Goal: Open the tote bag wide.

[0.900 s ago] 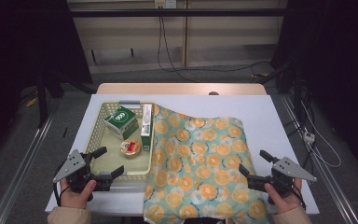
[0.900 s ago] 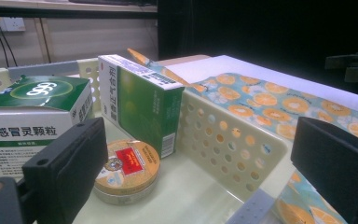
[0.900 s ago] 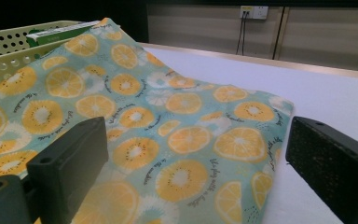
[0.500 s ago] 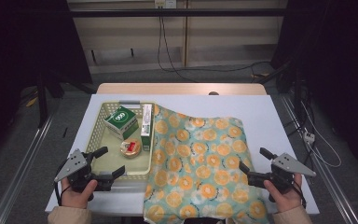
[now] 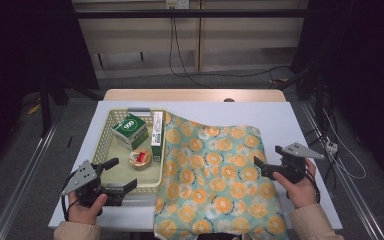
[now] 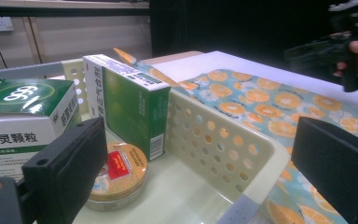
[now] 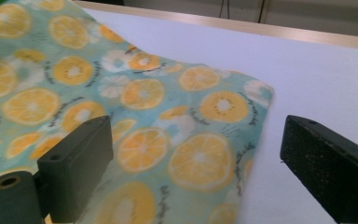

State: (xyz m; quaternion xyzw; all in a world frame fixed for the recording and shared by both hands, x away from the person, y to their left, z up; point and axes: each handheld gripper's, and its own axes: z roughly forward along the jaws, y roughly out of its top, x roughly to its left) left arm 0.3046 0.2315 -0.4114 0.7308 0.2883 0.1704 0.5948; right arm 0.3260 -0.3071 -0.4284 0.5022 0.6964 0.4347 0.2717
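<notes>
Left gripper [image 5: 116,175]: near left, jaws wide and empty, just off the basket's near rim.
Basket [image 5: 108,131]: left of centre, holding a green box [image 5: 130,130], a round tin [image 5: 140,158] and a tall box [image 5: 157,136] (standing on edge).
Cloth [image 5: 215,180]: orange-print, spread right of the basket, its left edge against it.
Right gripper [image 5: 265,167]: near right, jaws wide and empty, at the cloth's right edge.

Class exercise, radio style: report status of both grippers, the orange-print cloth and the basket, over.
Left gripper open, empty, at basket front corner. Right gripper open, empty, at orange-print cloth right edge. Cloth flat, one corner lapping basket rim. Nothing between jaws and cloth.
</notes>
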